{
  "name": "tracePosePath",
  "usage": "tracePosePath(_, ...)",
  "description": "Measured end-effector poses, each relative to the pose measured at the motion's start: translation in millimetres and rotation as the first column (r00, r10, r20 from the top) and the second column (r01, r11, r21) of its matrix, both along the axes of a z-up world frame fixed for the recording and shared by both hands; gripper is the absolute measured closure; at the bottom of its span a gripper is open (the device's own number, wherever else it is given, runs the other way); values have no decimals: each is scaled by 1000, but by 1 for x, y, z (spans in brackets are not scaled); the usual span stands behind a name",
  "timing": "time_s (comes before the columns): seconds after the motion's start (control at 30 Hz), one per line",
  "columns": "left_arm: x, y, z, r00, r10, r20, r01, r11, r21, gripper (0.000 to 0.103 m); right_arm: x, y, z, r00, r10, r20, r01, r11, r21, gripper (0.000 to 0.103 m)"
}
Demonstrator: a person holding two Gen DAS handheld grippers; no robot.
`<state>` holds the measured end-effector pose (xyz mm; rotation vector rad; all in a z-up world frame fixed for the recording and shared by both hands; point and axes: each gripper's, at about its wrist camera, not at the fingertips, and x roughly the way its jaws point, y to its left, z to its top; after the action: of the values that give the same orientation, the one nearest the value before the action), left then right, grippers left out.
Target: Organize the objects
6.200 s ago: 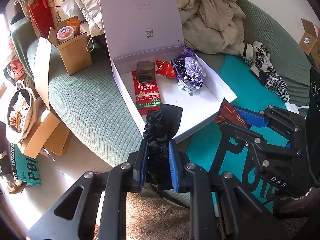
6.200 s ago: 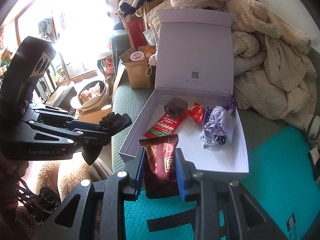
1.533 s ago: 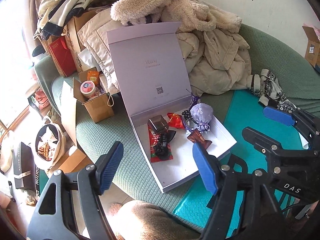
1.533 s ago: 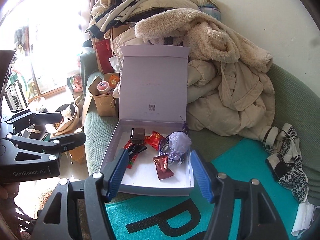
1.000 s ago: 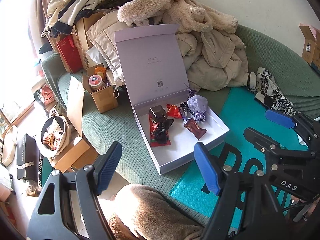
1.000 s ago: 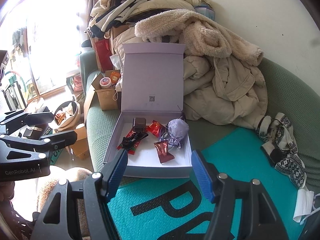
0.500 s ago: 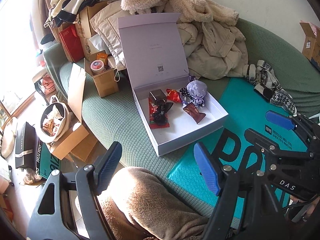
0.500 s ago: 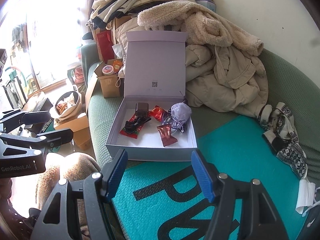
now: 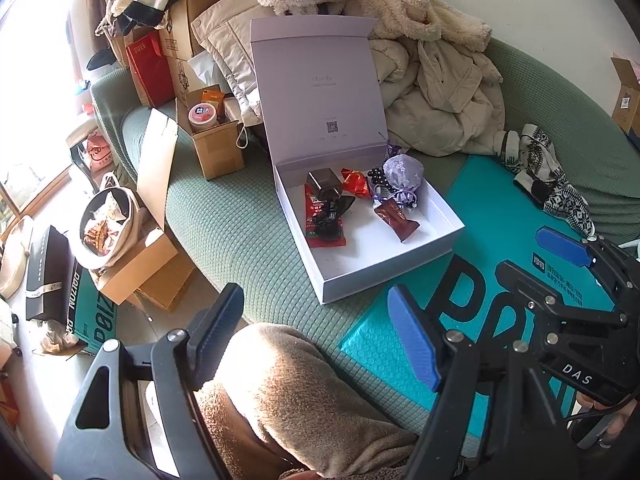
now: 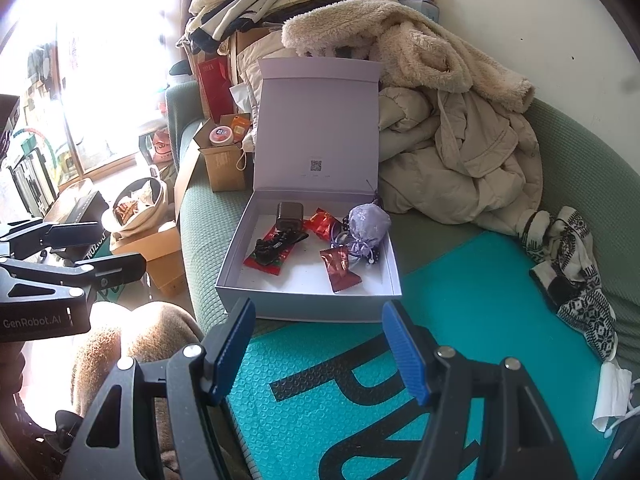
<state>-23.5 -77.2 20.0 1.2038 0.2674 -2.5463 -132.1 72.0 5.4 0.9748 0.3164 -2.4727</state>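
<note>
Left gripper point(image 9: 316, 332): jaws spread wide, nothing between them, held above a fleece-covered knee point(image 9: 288, 384).
Right gripper point(image 10: 320, 344): jaws likewise wide apart and empty, over the teal bubble mailer point(image 10: 460, 320).
White gift box point(image 10: 304, 300): on the green sofa point(image 9: 224, 224), lid standing upright – front wall at the mailer's edge.
Inside the box: dark red wrapper point(image 10: 340, 269) near the front right; black hair tie point(image 9: 330, 218) lying on a flat red packet point(image 9: 322, 228); lilac drawstring pouch point(image 10: 368, 226) at the back right; small brown box point(image 10: 289, 214) at the back – a red candy point(image 10: 320, 222) beside it.
</note>
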Motion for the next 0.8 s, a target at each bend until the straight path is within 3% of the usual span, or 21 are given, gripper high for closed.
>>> tracePosePath(0.8, -3, -3, -7, 1000, 1, 20, -1, 1000, 4, 30, -6, -4, -6, 1000, 1, 14, -1, 1000, 15, 36)
